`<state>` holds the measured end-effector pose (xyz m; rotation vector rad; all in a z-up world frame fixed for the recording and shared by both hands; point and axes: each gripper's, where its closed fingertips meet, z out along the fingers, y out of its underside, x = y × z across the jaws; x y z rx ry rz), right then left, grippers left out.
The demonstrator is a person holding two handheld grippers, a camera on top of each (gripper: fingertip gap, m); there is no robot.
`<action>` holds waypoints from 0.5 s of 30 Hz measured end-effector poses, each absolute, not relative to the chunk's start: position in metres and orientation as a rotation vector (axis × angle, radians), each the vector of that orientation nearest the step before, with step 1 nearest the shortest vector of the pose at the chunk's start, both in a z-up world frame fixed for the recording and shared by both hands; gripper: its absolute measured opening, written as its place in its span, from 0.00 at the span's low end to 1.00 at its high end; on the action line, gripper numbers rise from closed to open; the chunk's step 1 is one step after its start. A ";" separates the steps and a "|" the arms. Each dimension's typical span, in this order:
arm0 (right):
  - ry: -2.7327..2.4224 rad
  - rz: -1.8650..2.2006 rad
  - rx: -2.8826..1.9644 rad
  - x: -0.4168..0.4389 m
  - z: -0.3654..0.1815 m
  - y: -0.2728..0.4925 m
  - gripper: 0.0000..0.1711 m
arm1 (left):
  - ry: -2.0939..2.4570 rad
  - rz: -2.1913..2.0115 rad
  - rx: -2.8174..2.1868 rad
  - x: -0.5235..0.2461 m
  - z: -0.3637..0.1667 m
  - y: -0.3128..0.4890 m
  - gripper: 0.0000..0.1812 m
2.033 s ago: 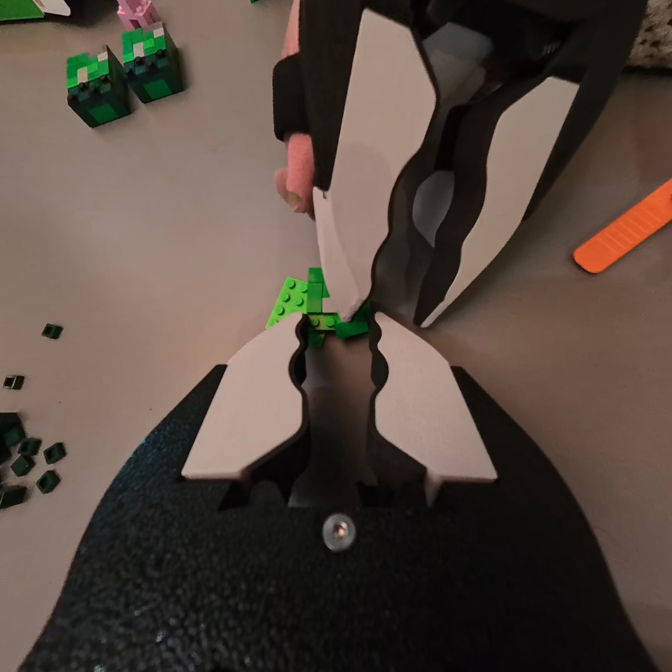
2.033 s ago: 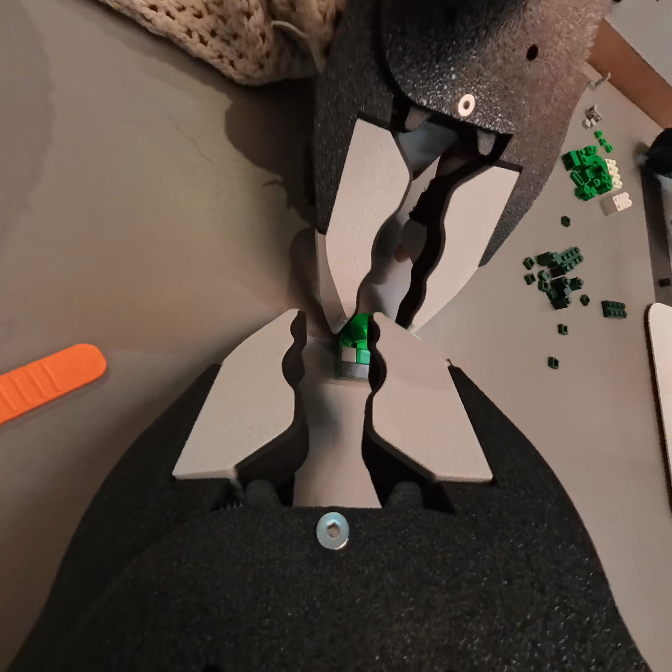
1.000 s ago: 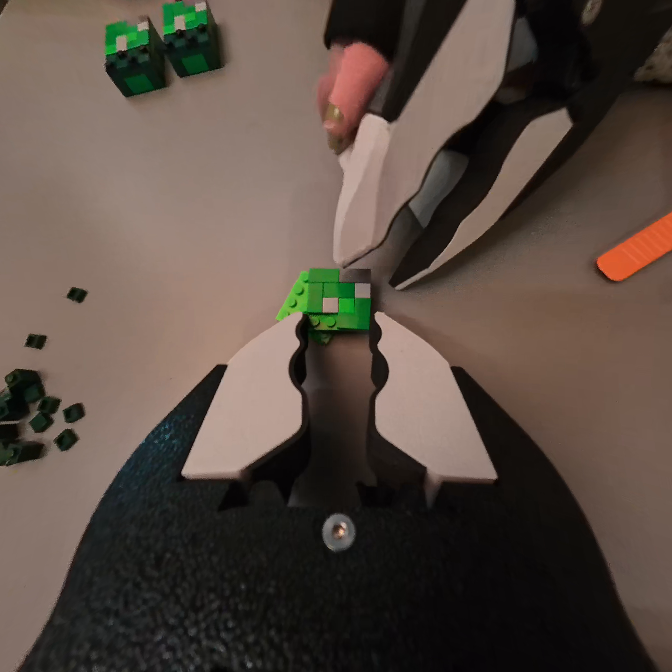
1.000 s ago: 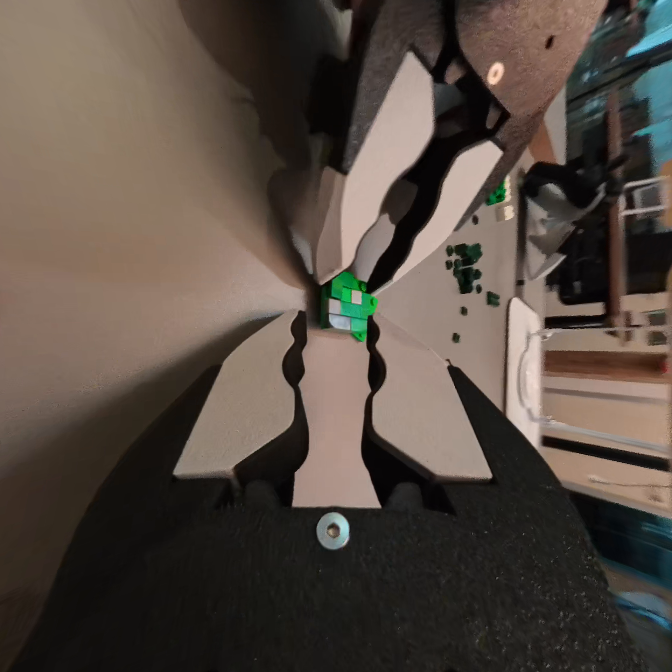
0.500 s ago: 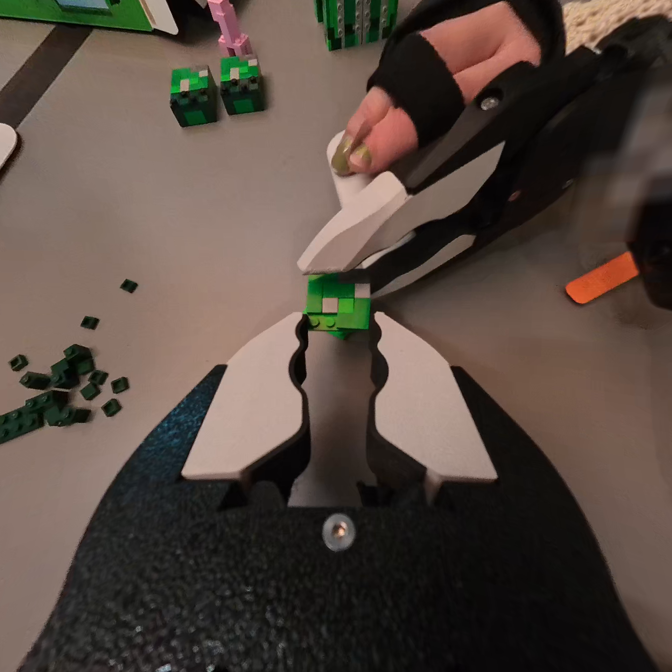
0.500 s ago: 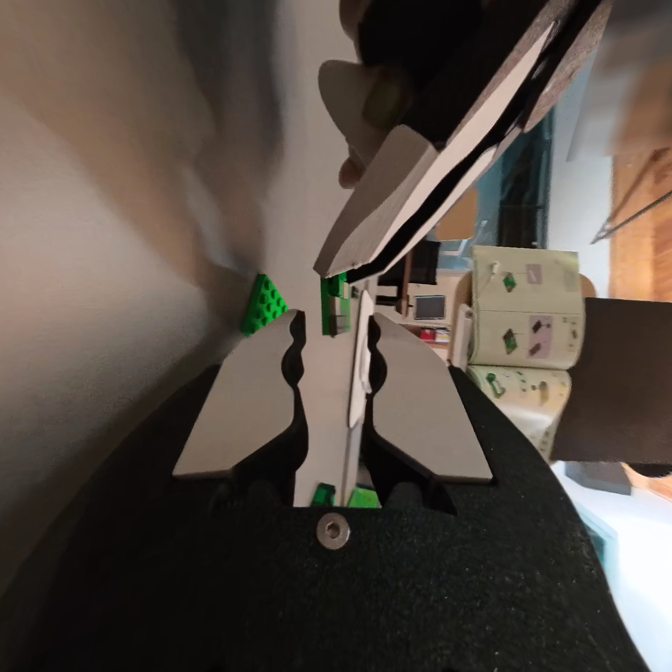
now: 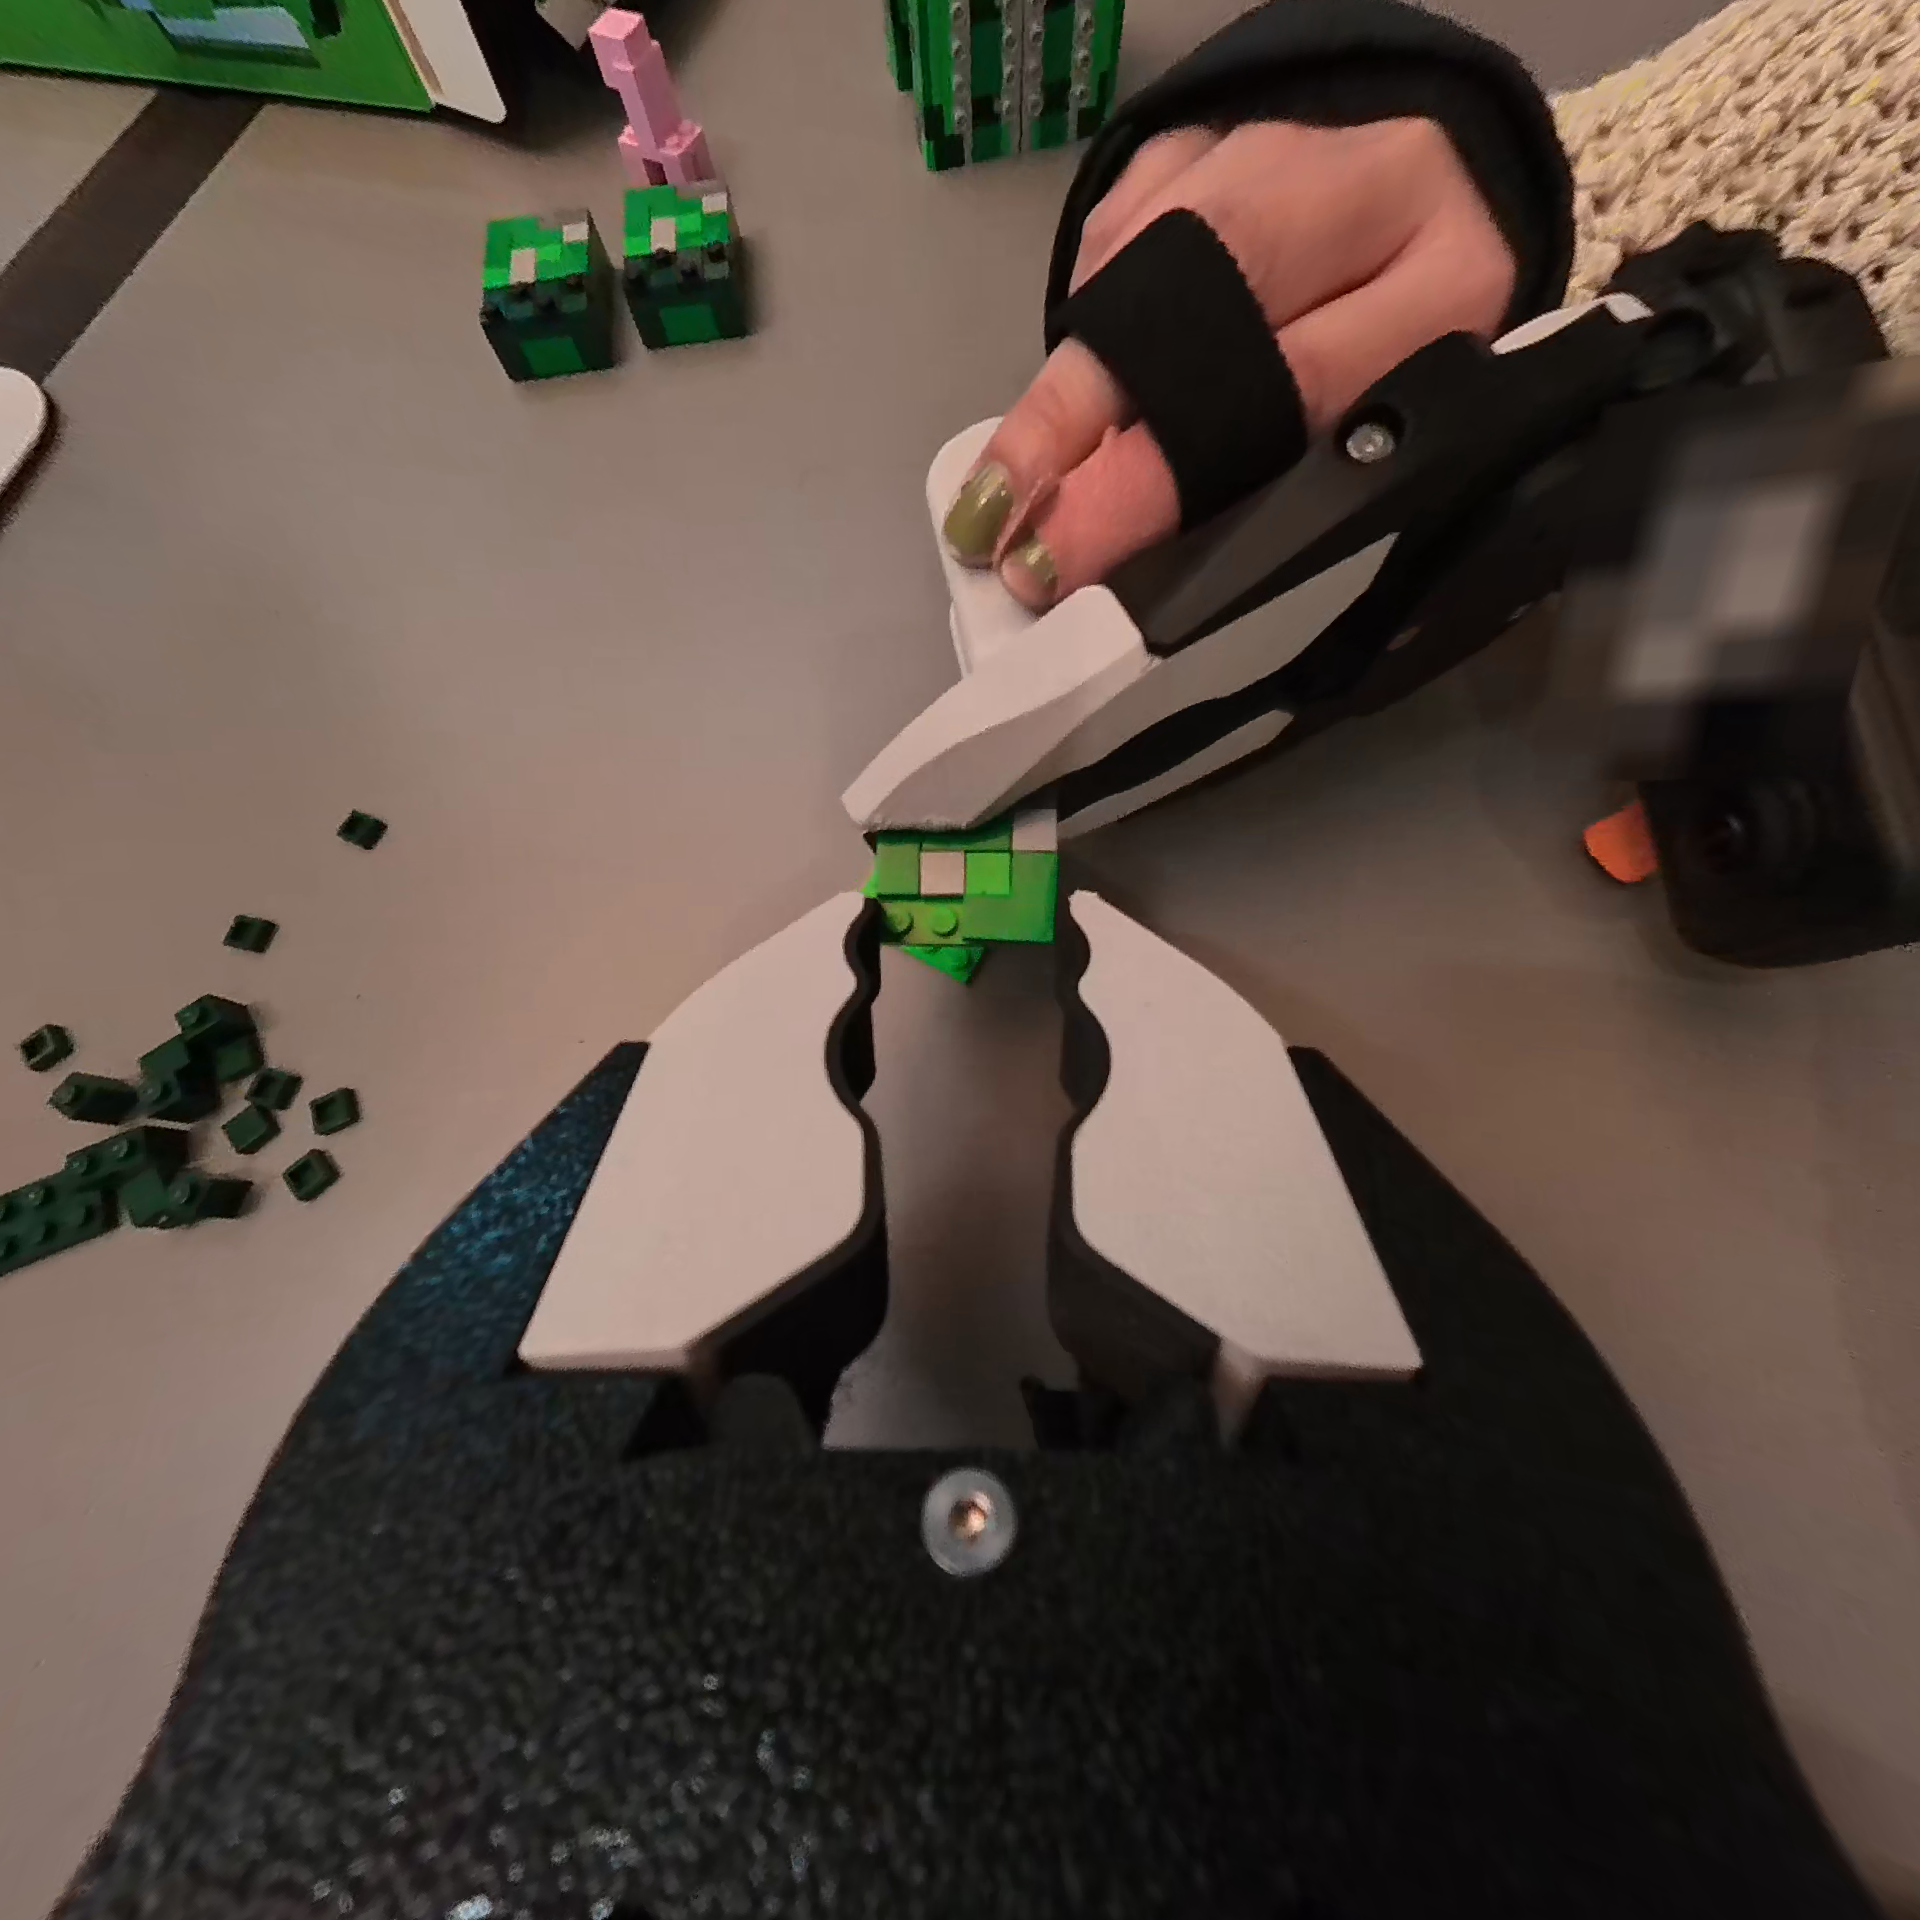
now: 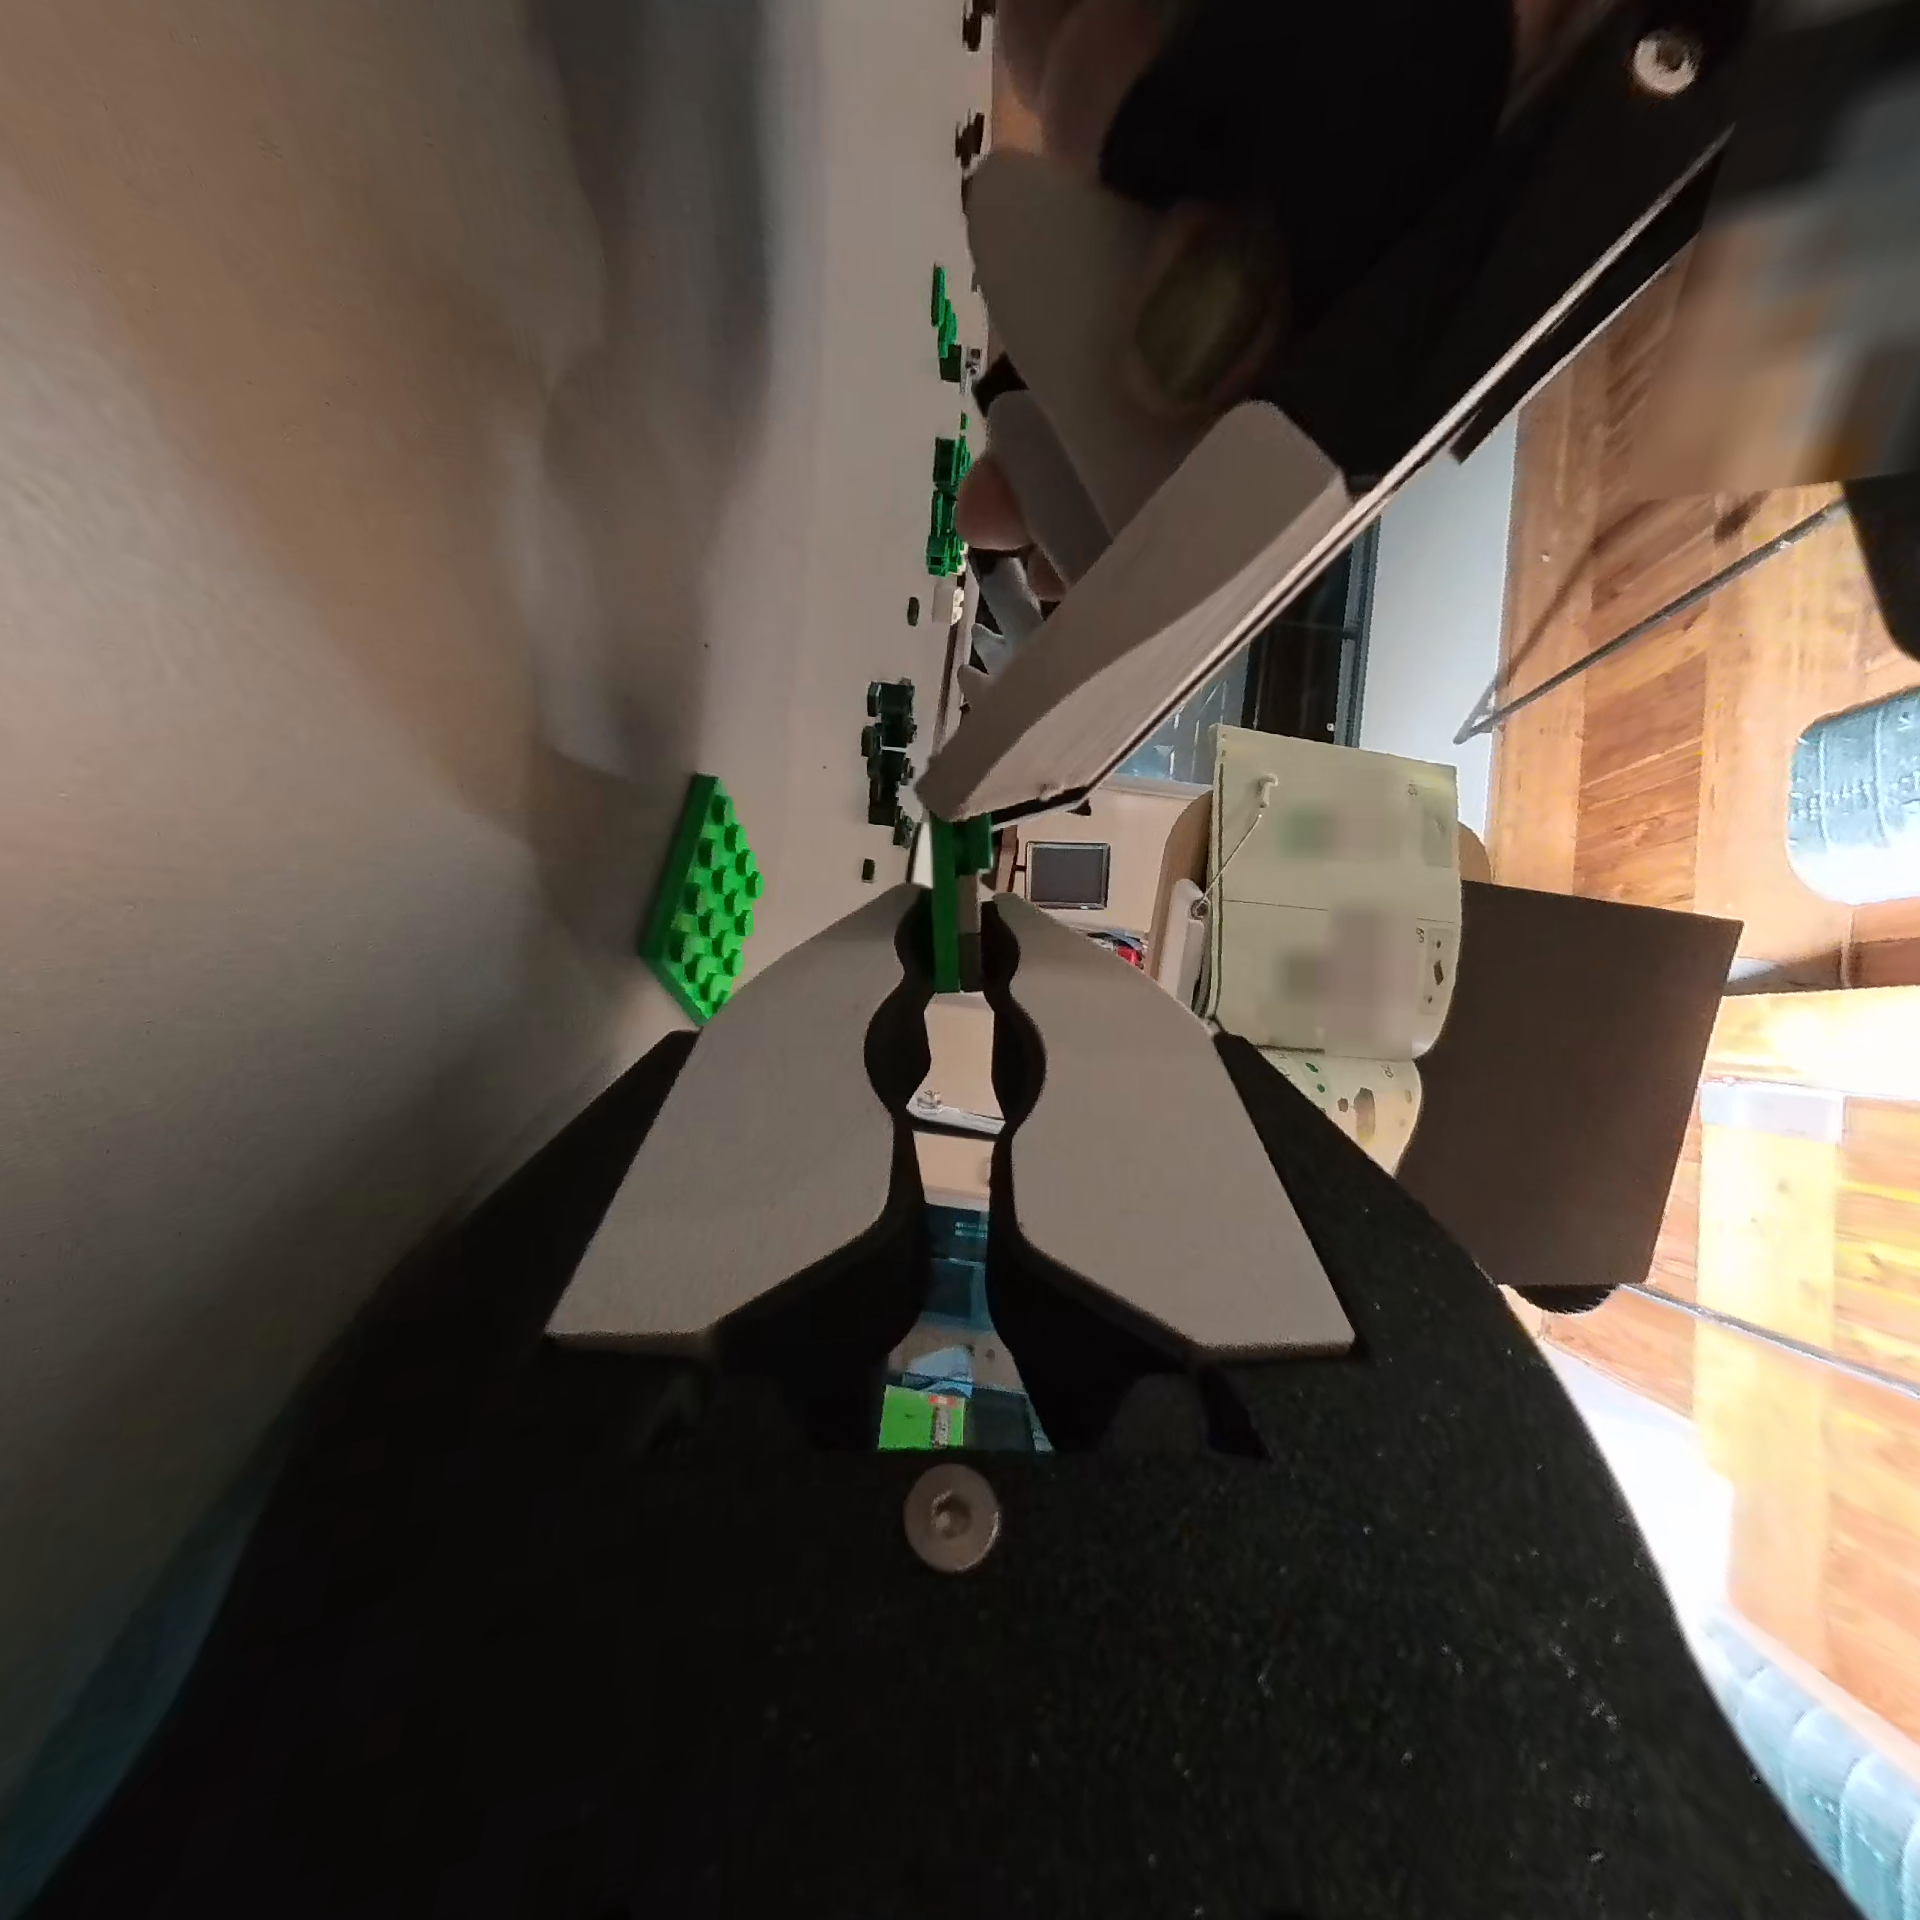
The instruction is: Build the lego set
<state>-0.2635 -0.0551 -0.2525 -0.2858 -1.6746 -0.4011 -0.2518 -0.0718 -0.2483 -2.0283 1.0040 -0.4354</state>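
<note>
A small green plate assembly (image 7: 997,883), topped with light green, dark green and grey tiles, is held above the grey table (image 7: 520,623). My left gripper (image 7: 966,914) is shut on its near edge, gripping across its width. My right gripper (image 7: 966,821) comes in from the upper right, turned on its side, and is shut on the far edge. In the right wrist view the assembly (image 8: 948,883) shows edge-on between the tips of my right gripper (image 8: 956,914), with the left gripper (image 8: 935,805) above it. A bright green studded plate (image 8: 707,904) lies on the table below.
Two small green cube builds (image 7: 548,296) (image 7: 686,265), a pink figure (image 7: 649,114) and a tall green block (image 7: 1003,73) stand at the back. Loose dark green pieces (image 7: 156,1132) lie at the left. An orange separator (image 7: 1616,844) lies at the right, and a woven mat (image 7: 1745,135) at the far right. From either gripper's tips it is about 30 centimeters to the pink figure (image 7: 649,114).
My right gripper has rolled onto its side and closed on the far edge of the assembly. The assembly has come up off the bright green plate, which stays on the table.
</note>
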 end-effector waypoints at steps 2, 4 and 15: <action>-1.660 -0.388 -0.303 -0.263 -0.249 -0.054 0.04 | 1.002 -0.419 -2.009 -0.252 -0.245 -0.071 0.18; -1.648 -0.374 -0.314 -0.262 -0.246 -0.053 0.04 | 1.015 -0.388 -1.977 -0.251 -0.243 -0.070 0.18; -1.635 -0.325 -0.411 -0.252 -0.234 -0.043 0.04 | 1.126 0.127 -1.492 -0.256 -0.209 -0.064 0.33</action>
